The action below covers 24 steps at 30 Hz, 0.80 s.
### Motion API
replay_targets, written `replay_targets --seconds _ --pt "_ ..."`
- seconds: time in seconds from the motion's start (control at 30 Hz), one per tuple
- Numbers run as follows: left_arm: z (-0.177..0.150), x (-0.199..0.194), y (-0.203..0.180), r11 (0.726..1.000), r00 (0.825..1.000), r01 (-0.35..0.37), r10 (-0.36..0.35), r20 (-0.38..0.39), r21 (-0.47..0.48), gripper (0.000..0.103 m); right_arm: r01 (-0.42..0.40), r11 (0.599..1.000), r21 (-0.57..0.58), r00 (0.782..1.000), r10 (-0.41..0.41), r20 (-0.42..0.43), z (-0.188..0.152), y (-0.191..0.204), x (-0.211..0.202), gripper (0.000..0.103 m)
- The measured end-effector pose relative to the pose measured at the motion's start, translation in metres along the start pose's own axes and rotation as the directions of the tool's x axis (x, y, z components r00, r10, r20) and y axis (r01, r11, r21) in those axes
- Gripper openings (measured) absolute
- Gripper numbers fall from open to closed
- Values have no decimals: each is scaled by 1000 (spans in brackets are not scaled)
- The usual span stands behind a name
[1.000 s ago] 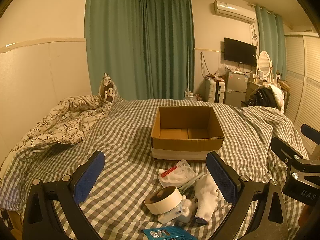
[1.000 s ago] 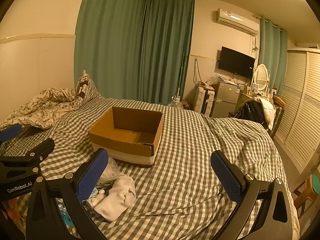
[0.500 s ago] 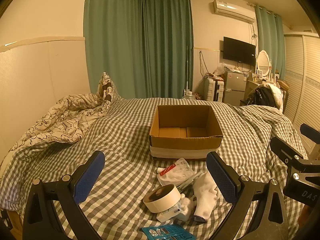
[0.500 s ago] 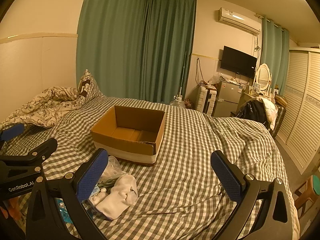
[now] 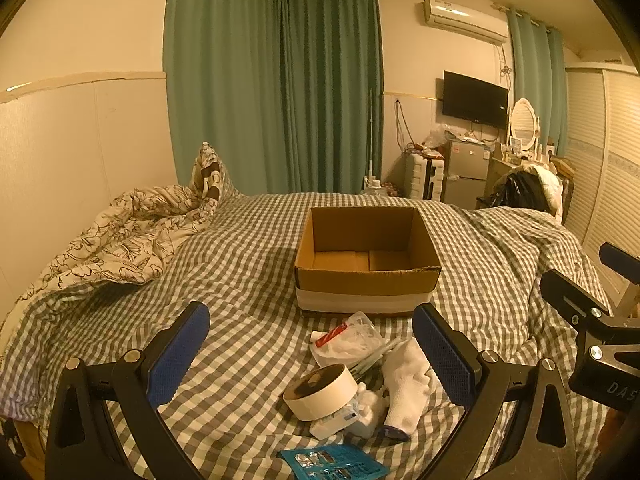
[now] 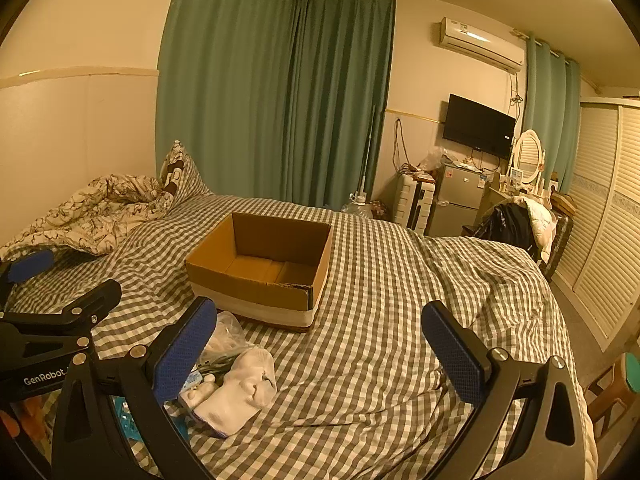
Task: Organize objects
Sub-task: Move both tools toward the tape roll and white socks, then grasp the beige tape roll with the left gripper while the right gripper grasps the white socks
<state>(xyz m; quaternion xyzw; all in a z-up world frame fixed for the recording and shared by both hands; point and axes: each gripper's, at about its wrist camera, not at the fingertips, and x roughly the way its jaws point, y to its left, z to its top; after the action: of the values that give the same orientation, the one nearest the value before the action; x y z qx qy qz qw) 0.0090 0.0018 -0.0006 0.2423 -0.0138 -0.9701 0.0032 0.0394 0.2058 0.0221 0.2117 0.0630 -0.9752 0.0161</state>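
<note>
An empty cardboard box (image 5: 366, 268) (image 6: 256, 276) stands open-topped in the middle of the checked bed. In front of it lies a small pile: a roll of tape (image 5: 320, 391), a clear plastic bag (image 5: 346, 338) with a red item, a white sock (image 5: 406, 384) (image 6: 244, 390), a small white packet (image 5: 340, 420) and a blue blister pack (image 5: 334, 464). My left gripper (image 5: 310, 354) hovers open above the pile, holding nothing. My right gripper (image 6: 320, 350) is open too, to the right of the pile over bare bedding. Each gripper shows at the edge of the other's view.
A crumpled flower-print duvet (image 5: 116, 240) and a pillow (image 5: 208, 176) lie at the bed's left. Green curtains (image 5: 280, 92) hang behind. A small fridge (image 5: 466, 176), a TV (image 5: 474, 100), a chair with clothes (image 5: 524, 192) and slatted wardrobe doors (image 6: 600, 216) stand to the right.
Both views have tilted up a little, so the box and pile sit slightly lower in frame. Both grippers stay open and nothing on the bed has moved.
</note>
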Motion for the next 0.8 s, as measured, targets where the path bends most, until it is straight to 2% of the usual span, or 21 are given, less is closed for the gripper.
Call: replay_targets --seconds 0.23,0.4,0.63,0.8 --pt "-6 10 3 1000 999 -10 11 -38 16 103 -8 1000 1 1000 8 -21 -3 -2 5 103" --pt "-22 32 6 999 993 -28 32 -112 37 103 -14 1000 4 998 14 -56 -11 -6 16 103" --pt "-55 79 5 996 964 -36 55 -260 79 100 -41 999 6 987 42 -153 -34 -8 51 103" --pt "-69 106 4 998 941 -13 32 -337 60 98 -72 997 8 972 71 -225 -53 -4 82 103"
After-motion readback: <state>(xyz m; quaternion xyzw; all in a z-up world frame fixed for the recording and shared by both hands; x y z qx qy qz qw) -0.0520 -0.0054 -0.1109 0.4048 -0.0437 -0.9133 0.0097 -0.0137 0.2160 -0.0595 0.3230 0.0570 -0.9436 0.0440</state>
